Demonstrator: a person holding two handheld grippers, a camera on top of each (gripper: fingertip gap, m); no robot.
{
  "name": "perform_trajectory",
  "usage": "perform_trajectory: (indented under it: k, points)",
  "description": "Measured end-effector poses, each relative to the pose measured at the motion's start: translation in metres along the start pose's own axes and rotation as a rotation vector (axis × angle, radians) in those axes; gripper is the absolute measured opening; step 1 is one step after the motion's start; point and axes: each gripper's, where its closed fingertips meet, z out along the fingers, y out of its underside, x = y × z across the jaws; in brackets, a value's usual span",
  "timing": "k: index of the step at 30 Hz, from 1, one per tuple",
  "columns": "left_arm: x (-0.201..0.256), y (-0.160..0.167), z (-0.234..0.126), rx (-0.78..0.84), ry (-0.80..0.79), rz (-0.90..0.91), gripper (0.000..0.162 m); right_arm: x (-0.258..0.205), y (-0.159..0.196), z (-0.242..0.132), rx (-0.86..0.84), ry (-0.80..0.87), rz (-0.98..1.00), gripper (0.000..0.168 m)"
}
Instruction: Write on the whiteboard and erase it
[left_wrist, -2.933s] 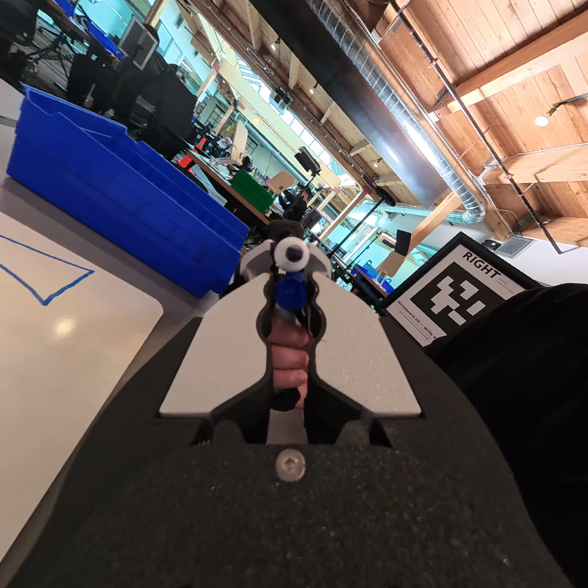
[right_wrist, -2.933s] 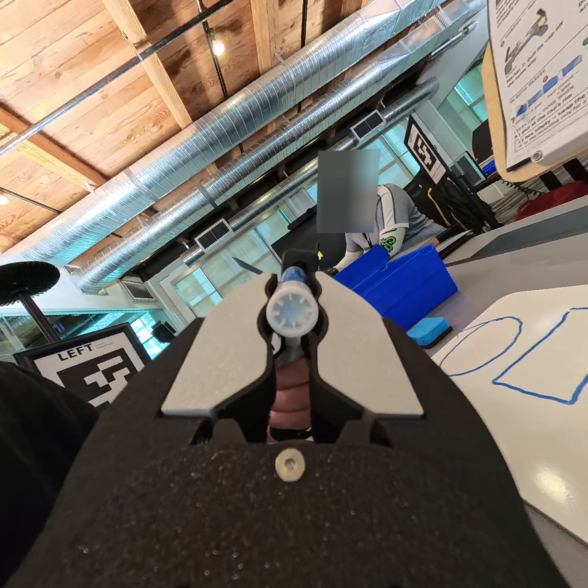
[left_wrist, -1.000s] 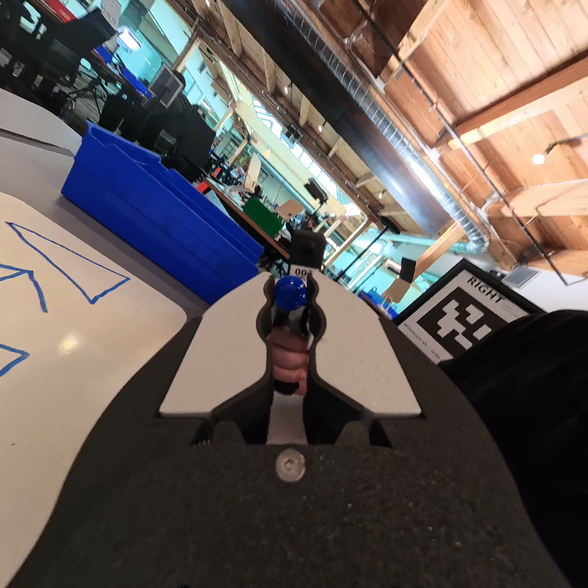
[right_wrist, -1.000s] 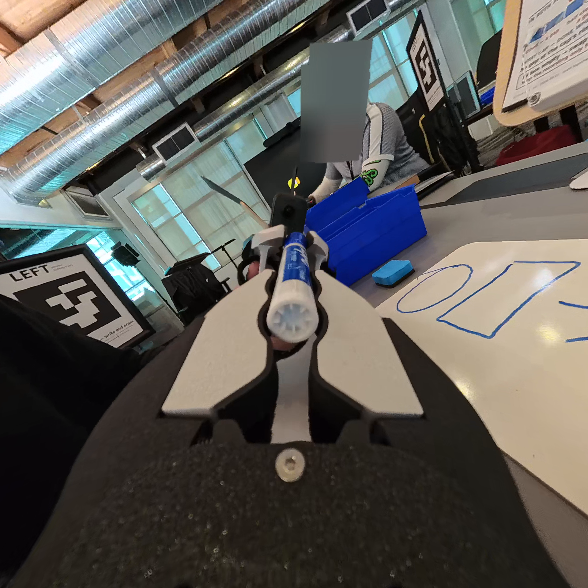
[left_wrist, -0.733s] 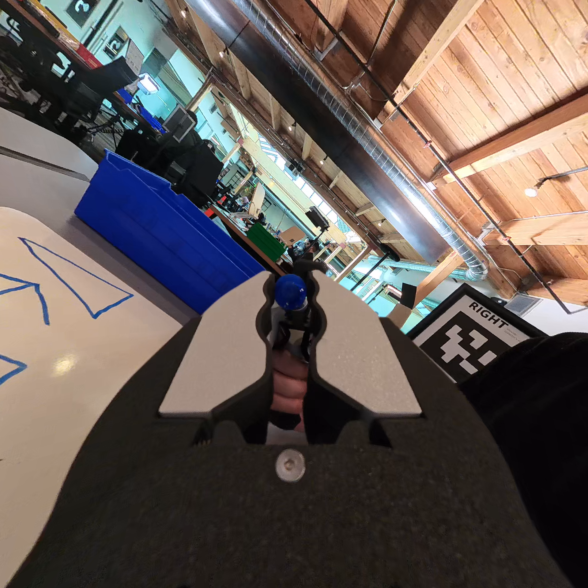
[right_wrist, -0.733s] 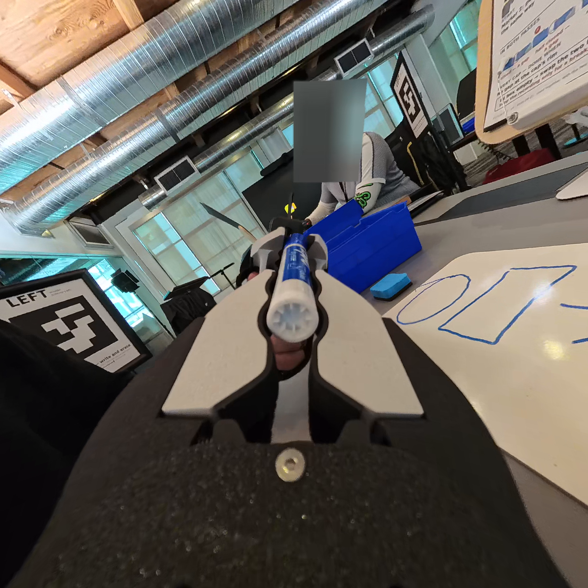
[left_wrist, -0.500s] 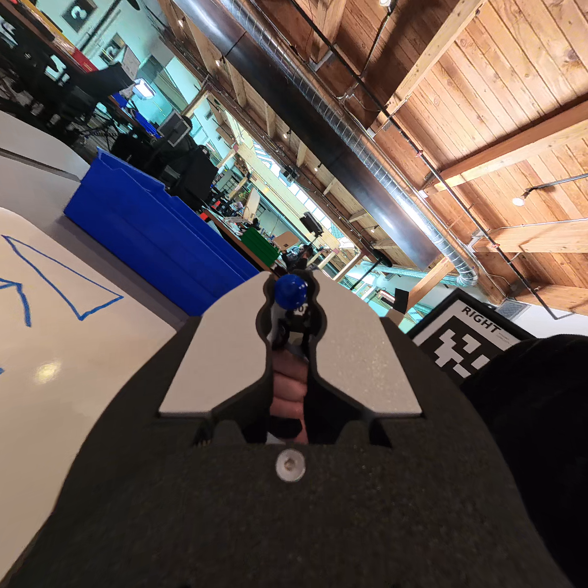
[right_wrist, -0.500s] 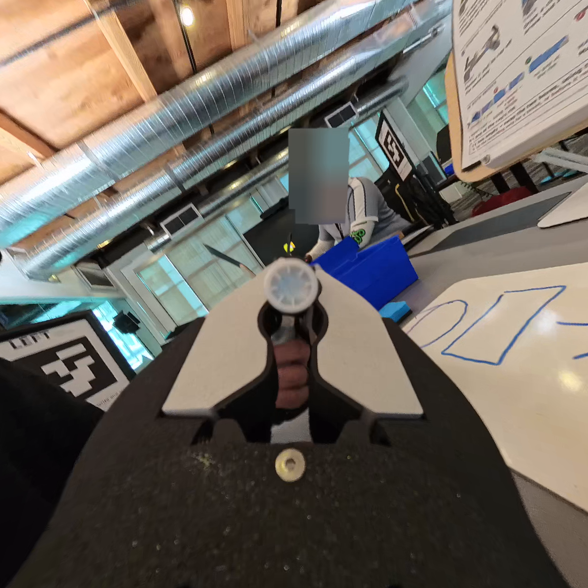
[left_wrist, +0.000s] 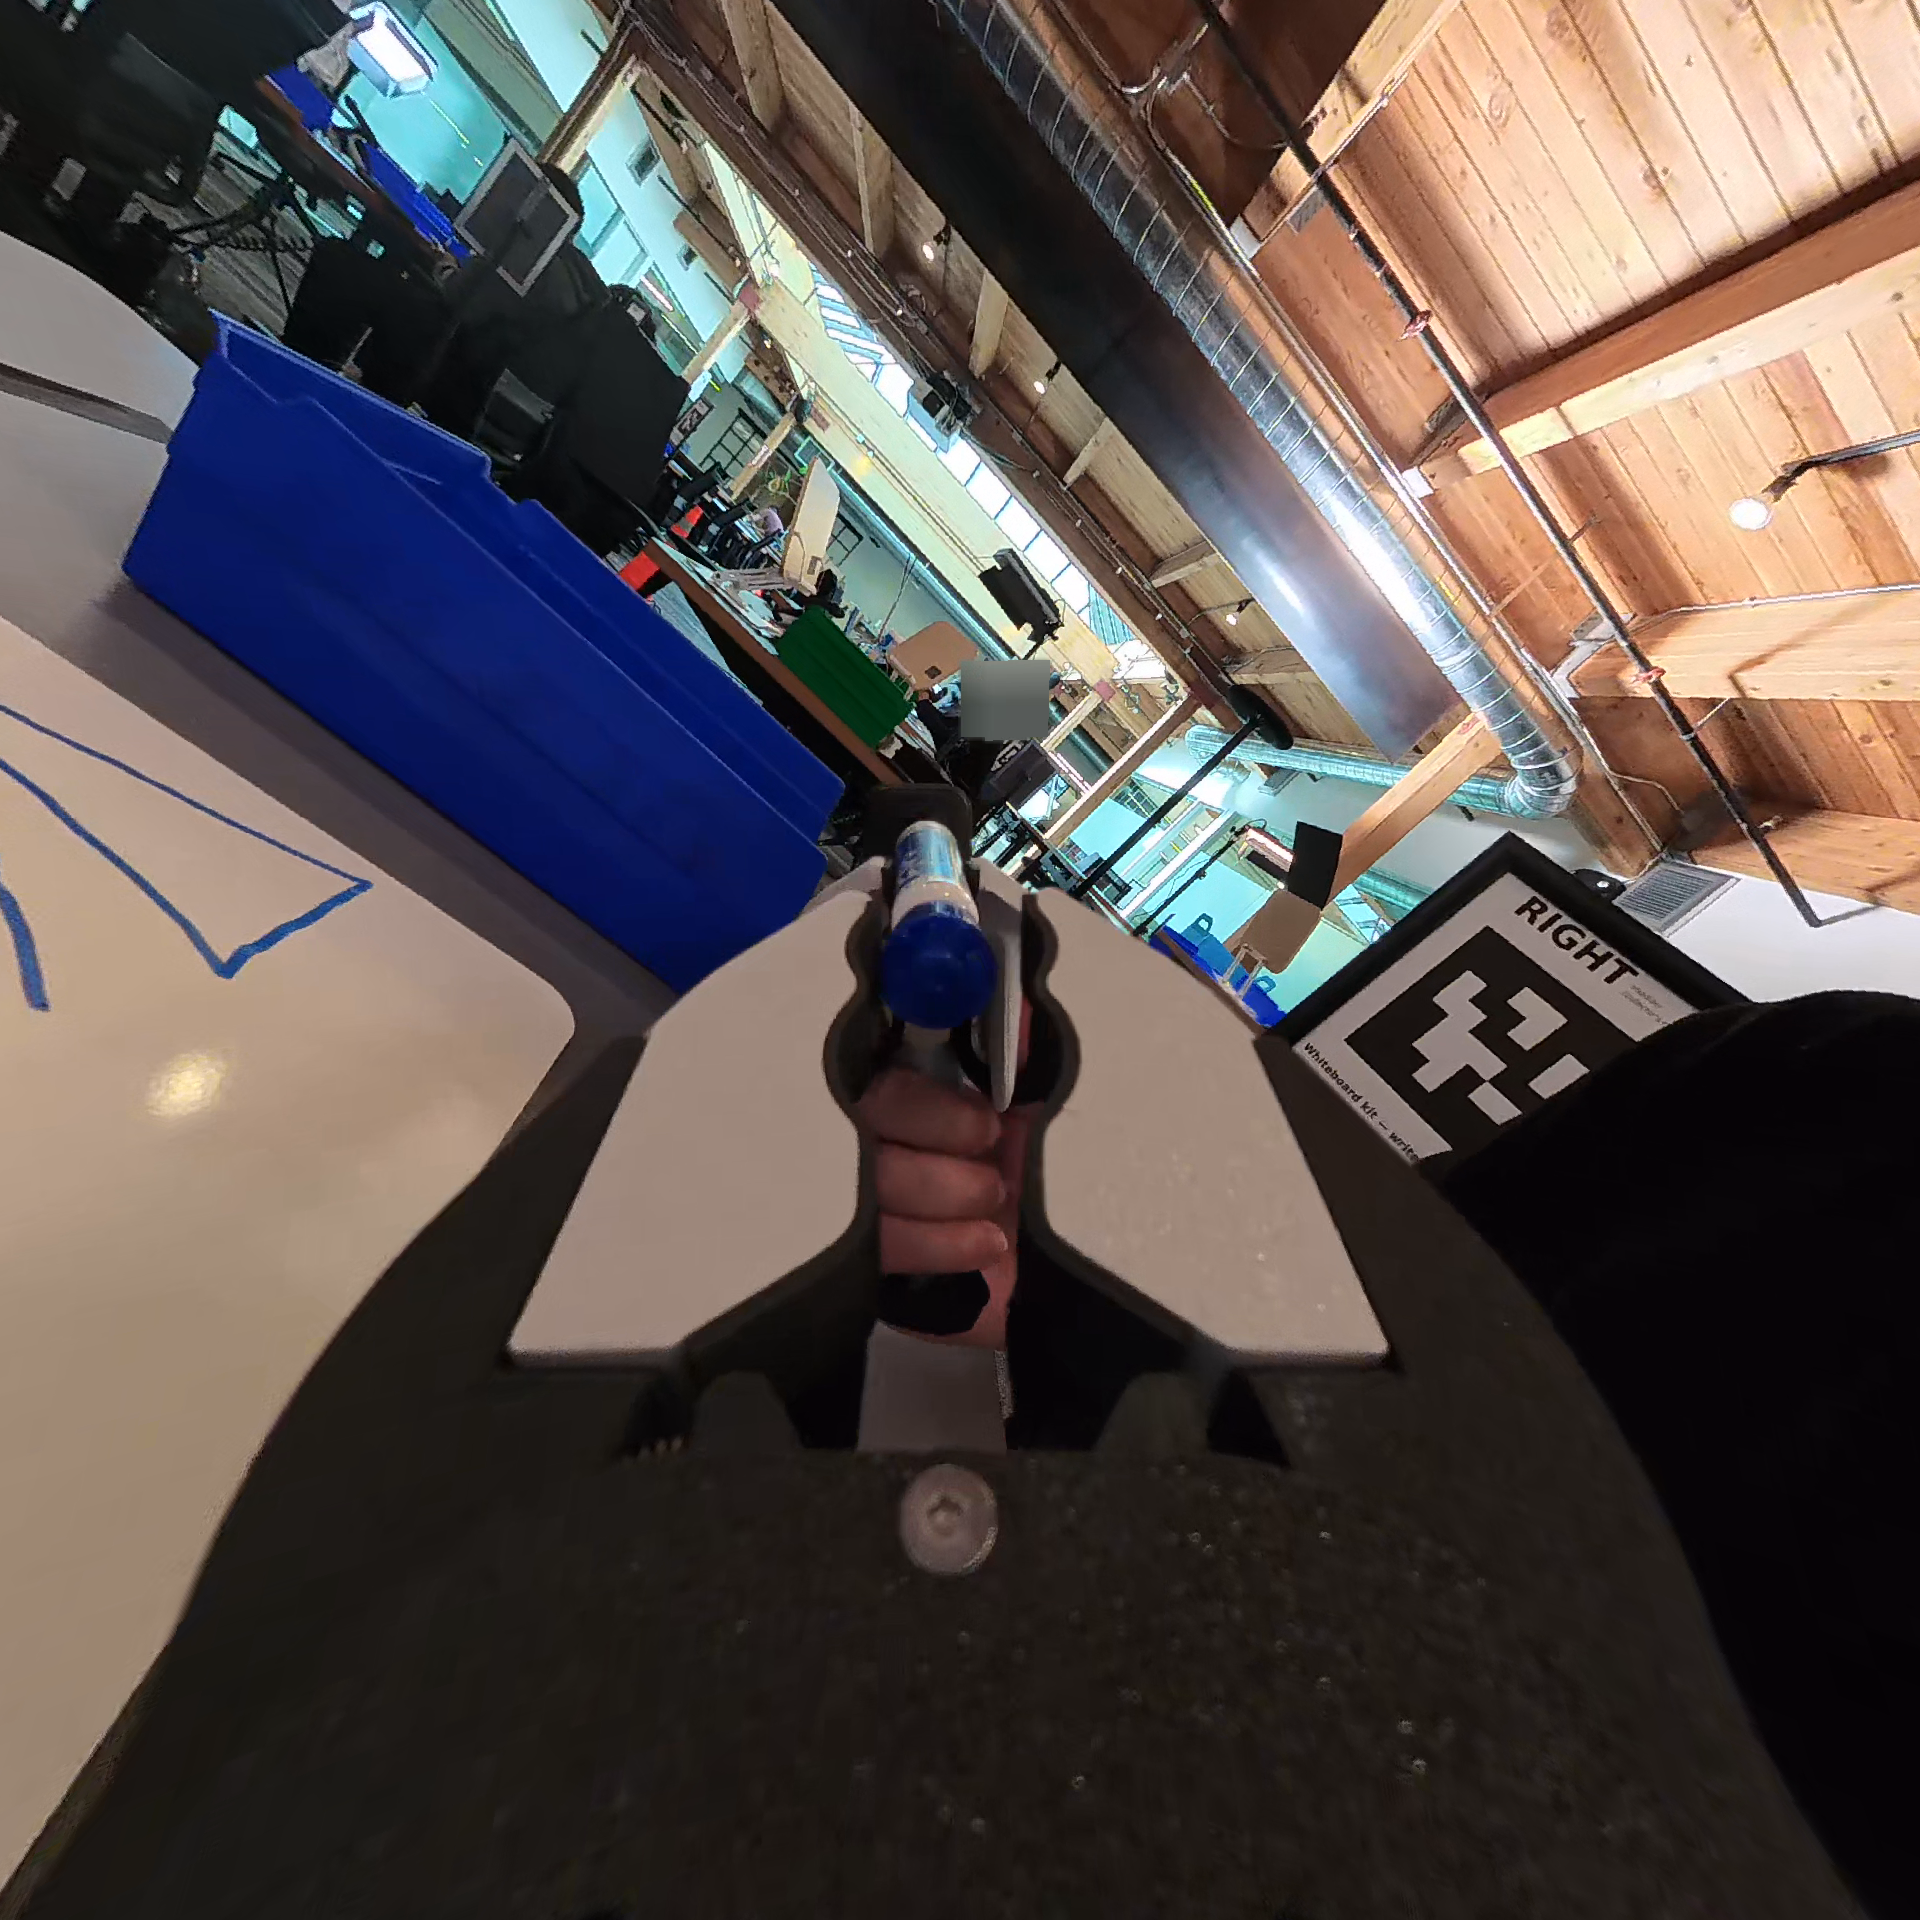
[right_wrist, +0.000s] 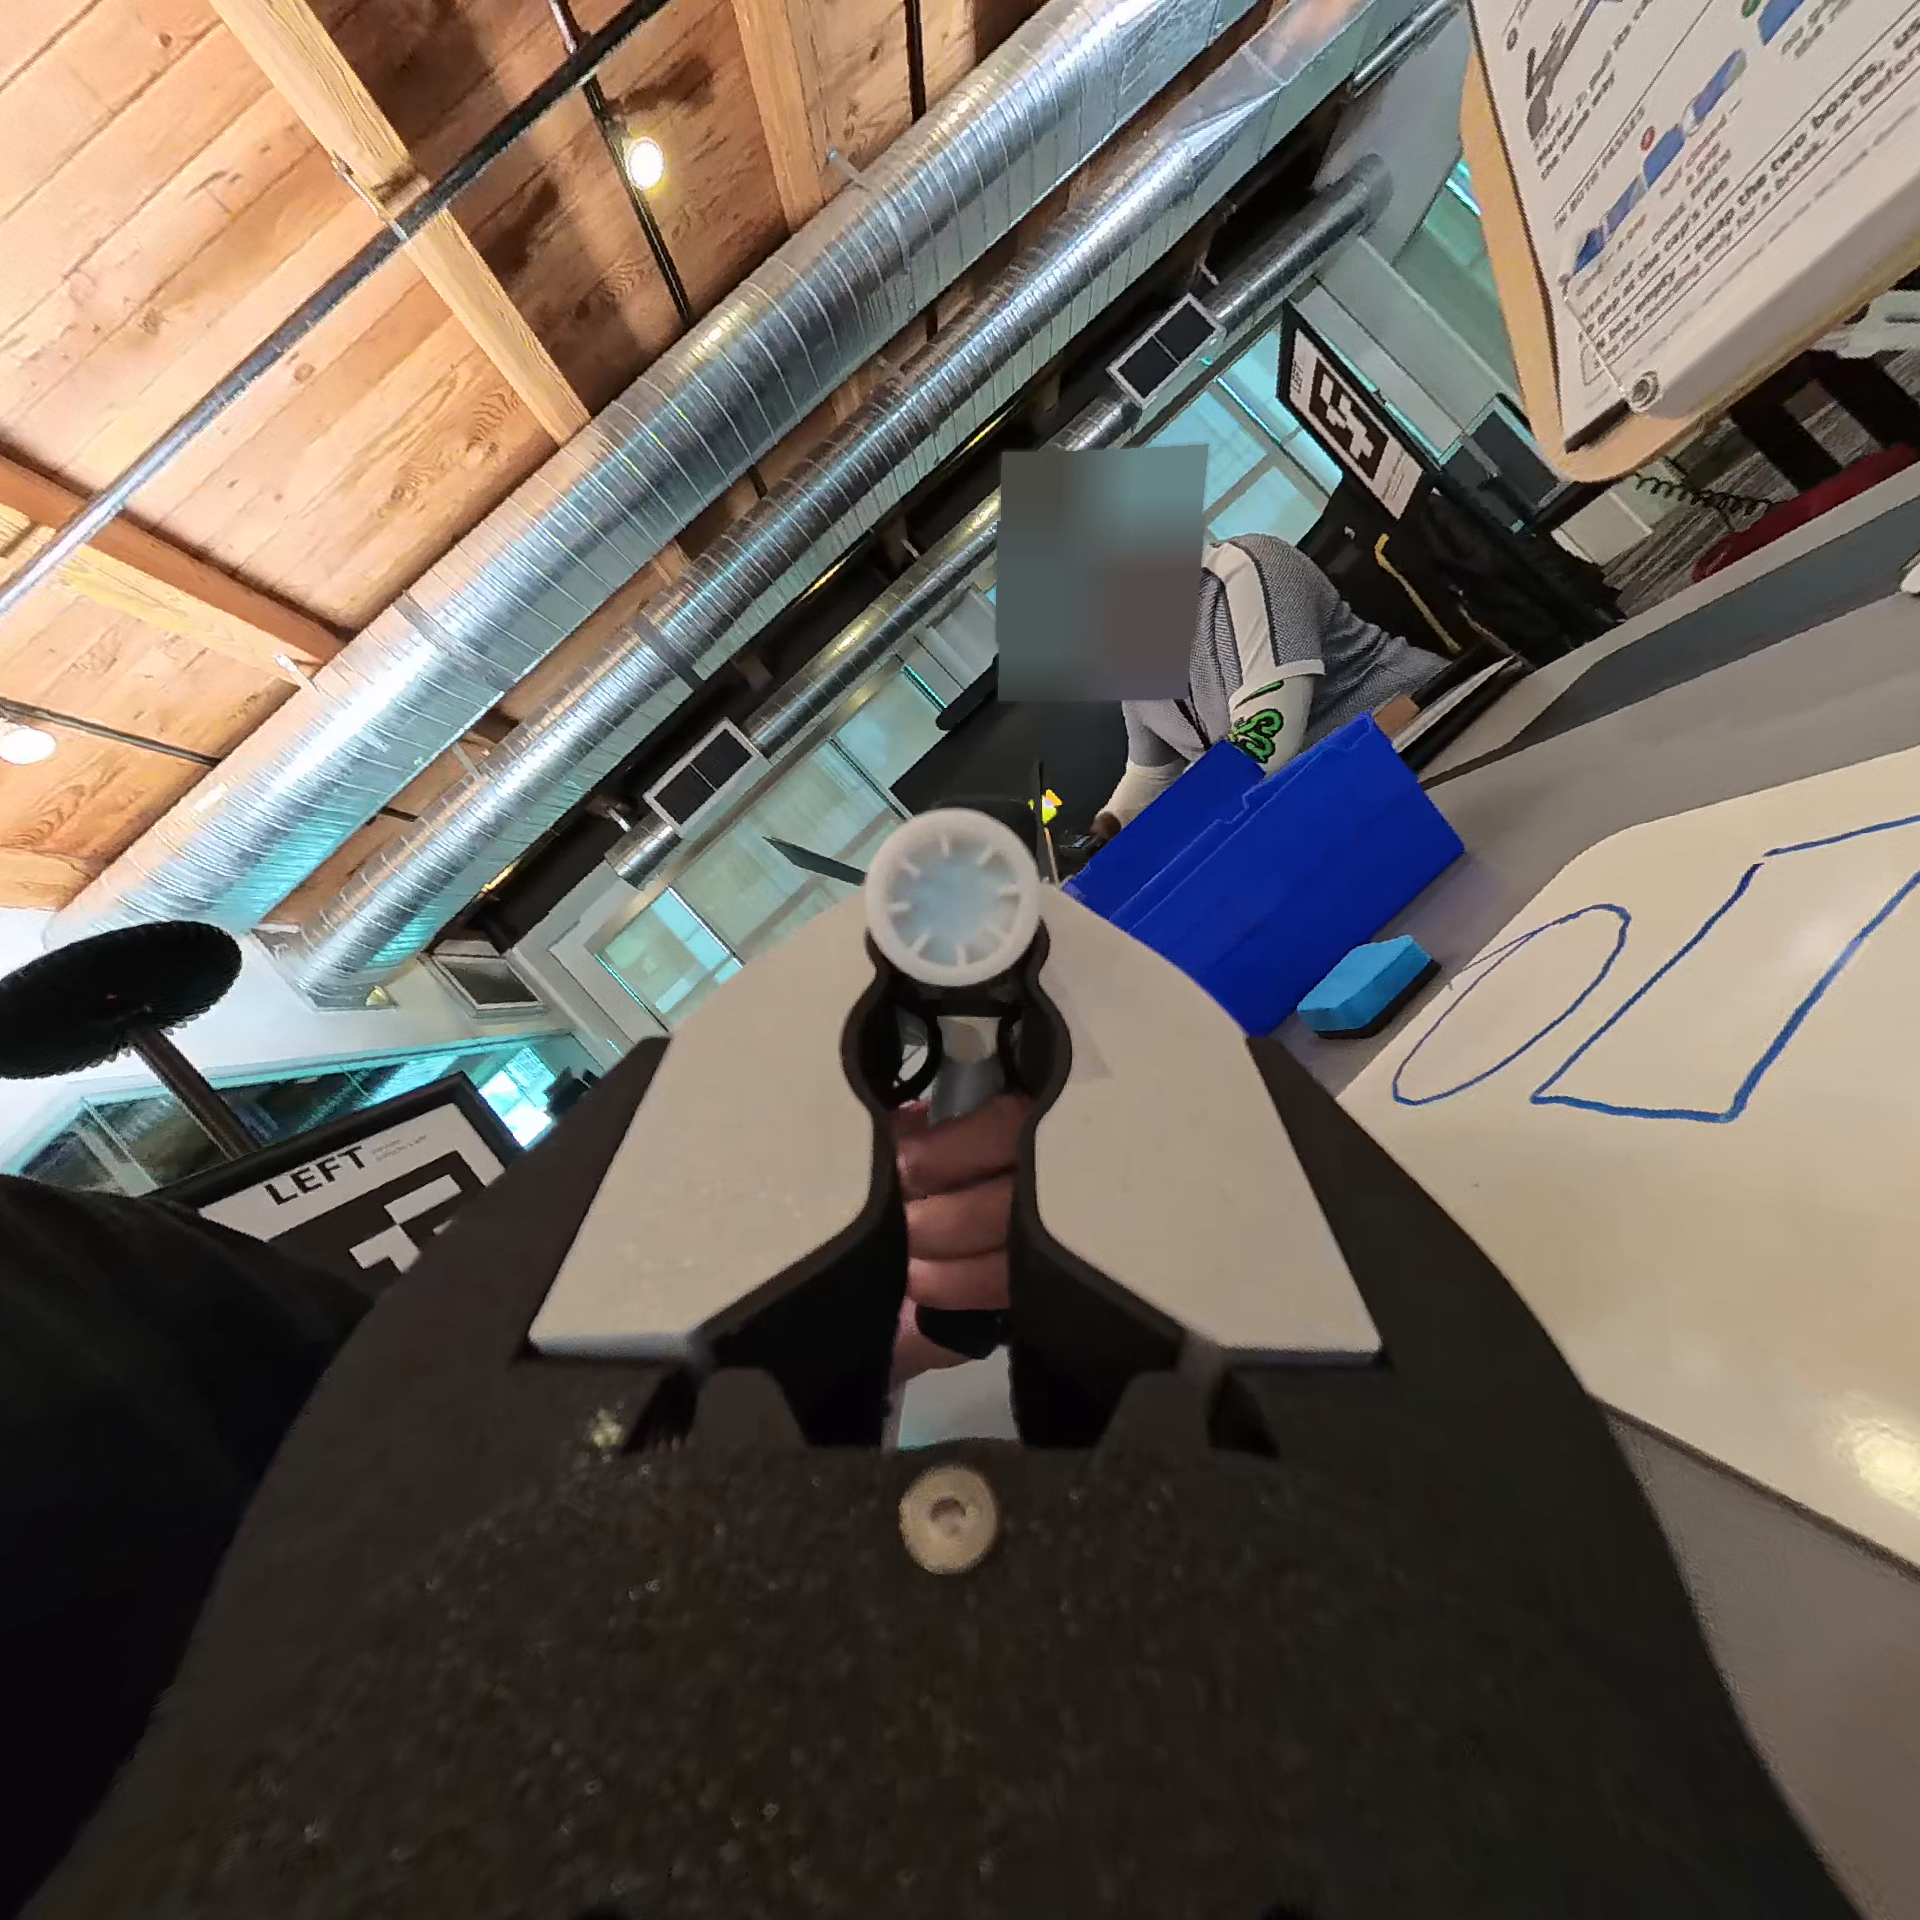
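Observation:
A blue-capped whiteboard marker is held between my two grippers, which face each other above the table. My left gripper is shut on the marker's blue cap; the barrel runs away from it toward the other gripper. My right gripper is shut on the barrel's white rear end. The cap looks joined to the barrel. The whiteboard lies flat at the left with blue drawn lines; in the right wrist view it carries a blue oval and a four-sided shape. A blue eraser lies off its far corner.
A blue bin stands on the grey table behind the board, also in the right wrist view. A person stands behind it. Framed tag signs stand near each arm. An instruction board stands at the upper right.
Both grippers stay shut on the marker. The pair has tilted: the left view now shows the barrel beyond the cap, and the right view now sees the marker end-on.

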Motion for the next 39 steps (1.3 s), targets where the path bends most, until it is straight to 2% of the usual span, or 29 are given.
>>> perform_trajectory:
  k: [3,6,11,13,22,28,39]
  points:
    - [0.001,0.002,0.001,-0.003,0.003,0.000,0.029,0.003,-0.001,-0.002,0.024,-0.012,0.052,0.018]
    - [-0.001,0.001,-0.001,-0.006,-0.017,0.017,0.041,0.002,-0.003,-0.003,0.021,-0.017,0.051,0.018]
    - [0.000,0.003,-0.005,-0.056,-0.032,0.077,0.040,0.001,-0.007,-0.006,0.023,-0.024,0.052,0.018]
    - [0.000,0.005,-0.008,-0.081,-0.038,0.105,0.039,0.001,-0.008,-0.007,0.024,-0.030,0.061,0.018]
    - [0.004,0.005,-0.014,-0.111,-0.035,0.169,0.009,-0.001,-0.007,-0.010,-0.007,-0.039,0.053,0.018]
    - [0.001,0.010,-0.014,-0.147,-0.073,0.213,0.008,0.001,-0.005,-0.011,-0.019,-0.028,0.049,0.018]
    - [-0.001,0.006,-0.018,-0.116,-0.082,0.202,0.008,0.003,0.003,-0.010,-0.064,-0.018,0.044,0.019]
